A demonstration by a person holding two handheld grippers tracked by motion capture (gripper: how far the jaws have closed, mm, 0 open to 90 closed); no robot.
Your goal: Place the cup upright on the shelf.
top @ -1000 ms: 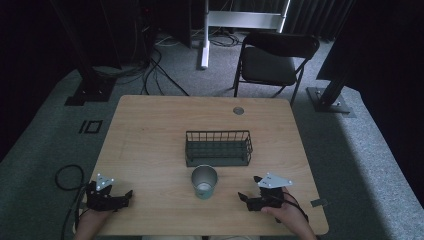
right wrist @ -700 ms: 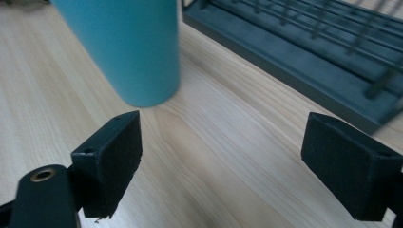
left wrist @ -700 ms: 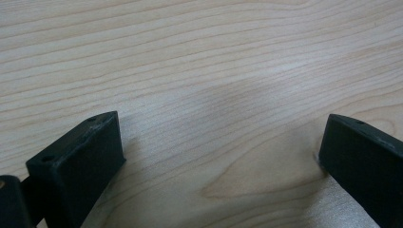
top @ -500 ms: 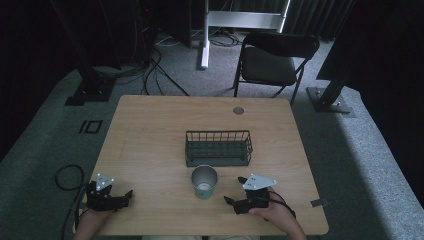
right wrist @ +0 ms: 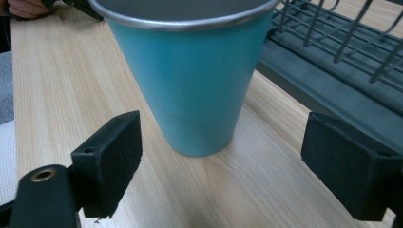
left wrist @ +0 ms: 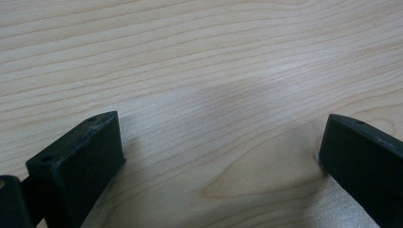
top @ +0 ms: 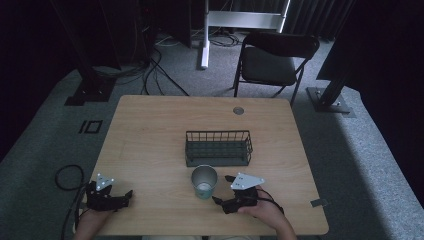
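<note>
Standing upright at lower centre of the high view, teal cup [top: 204,182] sits just left of right gripper [top: 222,201], jaws spread wide, empty; left gripper [top: 126,196] farther, also open.

In the right gripper view the top edge cuts off the rim of the teal cup [right wrist: 195,80], and the wire basket [right wrist: 332,52] runs out at the right edge. In the high view the cup's contents appear pale but are too small to identify
</note>
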